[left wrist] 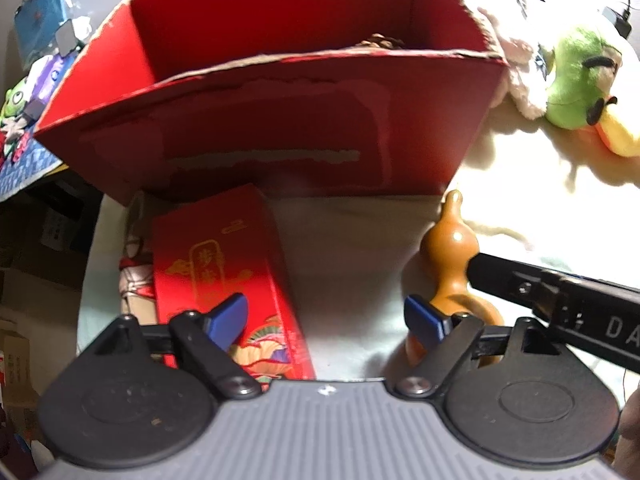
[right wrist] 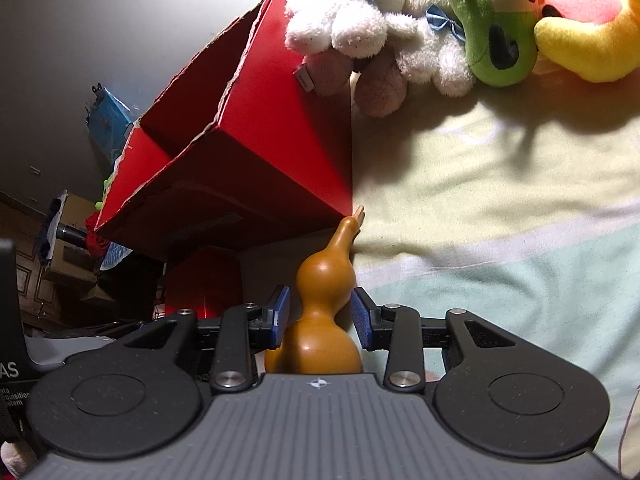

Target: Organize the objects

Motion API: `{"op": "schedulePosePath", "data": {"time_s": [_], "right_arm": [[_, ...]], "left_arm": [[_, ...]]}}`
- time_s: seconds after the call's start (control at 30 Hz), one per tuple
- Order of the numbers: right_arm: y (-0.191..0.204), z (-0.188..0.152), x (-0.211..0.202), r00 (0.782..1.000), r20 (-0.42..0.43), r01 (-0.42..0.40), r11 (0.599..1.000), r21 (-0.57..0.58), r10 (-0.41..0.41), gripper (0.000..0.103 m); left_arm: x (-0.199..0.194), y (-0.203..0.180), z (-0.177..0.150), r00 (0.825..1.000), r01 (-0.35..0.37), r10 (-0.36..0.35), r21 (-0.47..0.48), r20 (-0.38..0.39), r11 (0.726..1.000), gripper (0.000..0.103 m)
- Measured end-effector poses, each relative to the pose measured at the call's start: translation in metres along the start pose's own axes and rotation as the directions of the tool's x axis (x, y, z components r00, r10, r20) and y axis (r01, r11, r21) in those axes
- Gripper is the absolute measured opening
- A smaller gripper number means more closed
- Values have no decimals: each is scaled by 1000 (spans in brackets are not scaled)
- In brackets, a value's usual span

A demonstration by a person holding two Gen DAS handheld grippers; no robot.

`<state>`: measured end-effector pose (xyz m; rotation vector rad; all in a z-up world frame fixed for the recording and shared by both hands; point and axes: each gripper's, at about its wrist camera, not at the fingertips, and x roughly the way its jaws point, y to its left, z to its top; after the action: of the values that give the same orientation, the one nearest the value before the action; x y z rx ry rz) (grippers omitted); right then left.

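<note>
I operated both grippers over a pale bedsheet (right wrist: 500, 184). The right gripper (right wrist: 320, 316) was closed on the brown gourd (right wrist: 326, 280): its blue pads (right wrist: 282, 308) sat against the narrow waist, one on each side, and the neck of the gourd pointed away from the camera, its stem tip just beside the lower corner of the large red box (right wrist: 280, 128). From the left wrist view, the same gourd (left wrist: 450, 248) appeared at the right, with the black body of the right gripper (left wrist: 560, 296) reaching in over it.

The left gripper (left wrist: 324, 316) stood with jaws wide apart and nothing between them; only bare sheet showed in the gap. Its left fingertip (left wrist: 228, 314) lay over the top face of a small red carton (left wrist: 224, 276) printed with gold characters; I could not tell whether it touched. That carton lay flat on the sheet just in front of the large red box (left wrist: 280, 120), which stood open at the top with a torn rim. A wrapped item tied with red cord (left wrist: 134, 272) lay against the carton's left side.

Beyond the box, a white plush sheep (right wrist: 360, 28) rested against its far right side, with a green plush (right wrist: 488, 24) and a yellow plush (right wrist: 588, 48) next to it
</note>
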<state>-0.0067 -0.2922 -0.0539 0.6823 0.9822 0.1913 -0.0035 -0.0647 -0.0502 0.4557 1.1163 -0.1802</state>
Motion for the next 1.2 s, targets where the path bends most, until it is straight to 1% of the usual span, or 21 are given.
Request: {"op": "schedulePosePath", "data": {"time_s": [0.2,0.4,0.47,0.57,0.7,0.77,0.87,0.93,1.03,1.1,1.13,1.2], "right_arm": [[-5,3,2,1000,-6,-5,1000,16,5,38],[-10,9,5,999,-28,-25,999,33,26,38],[-13,10,7,998,-46,-36,999,41,37,38],[-16,12,8,998,-60,-26,999,46,29,38],[-19,14,11,997,-79,-21,999,39,24,38],[-20,14,12,996,-88,-27,999,43,31,39],[-20,16,12,994,-103,-21,1000,19,23,41],[-21,17,12,994,-112,-17,1000,5,17,42],[-25,19,11,991,-128,-28,999,17,30,42],[-29,20,11,990,-136,-34,999,33,38,41],[-30,21,10,990,-138,-34,999,38,39,41],[-32,22,10,989,-140,-38,998,55,45,40]], "left_arm": [[2,-5,0,1000,-4,4,20,14,1000,84],[-1,-10,4,999,37,-39,48,33,998,82],[-2,-13,5,997,68,-70,60,37,996,80],[-2,-15,5,991,125,-127,72,34,990,77],[5,-12,6,983,183,-184,51,22,982,72],[11,-10,6,977,215,-215,27,5,976,70],[16,-8,5,970,243,-243,6,-8,970,70],[18,-6,4,960,278,-278,3,-16,960,70],[15,-3,4,944,329,-328,20,-11,944,71],[12,0,2,938,348,-348,44,-7,937,75],[11,1,1,933,358,-359,54,-5,932,75],[8,6,0,920,391,-392,67,-3,918,75]]}}
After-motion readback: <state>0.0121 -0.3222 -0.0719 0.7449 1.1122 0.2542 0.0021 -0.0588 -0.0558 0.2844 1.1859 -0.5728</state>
